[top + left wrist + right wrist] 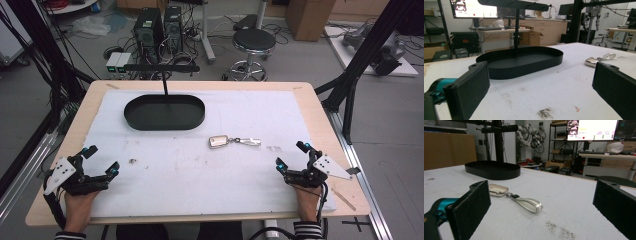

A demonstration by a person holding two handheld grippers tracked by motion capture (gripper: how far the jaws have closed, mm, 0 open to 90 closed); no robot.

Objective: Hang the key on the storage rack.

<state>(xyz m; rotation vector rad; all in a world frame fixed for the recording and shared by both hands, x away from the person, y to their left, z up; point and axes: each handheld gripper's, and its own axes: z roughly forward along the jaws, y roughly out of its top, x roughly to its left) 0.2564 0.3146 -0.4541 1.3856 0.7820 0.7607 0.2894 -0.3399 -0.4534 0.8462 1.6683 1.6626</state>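
Left gripper [102, 161] near left table [320, 130] edge, jaws wide apart, nothing between. Right gripper [291, 155] near right edge, jaws spread wide too, empty. Keychain [233, 141] flat on white mat [180, 165], mid-table, ahead-left of right gripper. Black tray [164, 112] farther back, apart from keychain.

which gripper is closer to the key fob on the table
Right. The right gripper sits just to the right of the key fob and nearer the person; the left gripper is far off at the table's left side.
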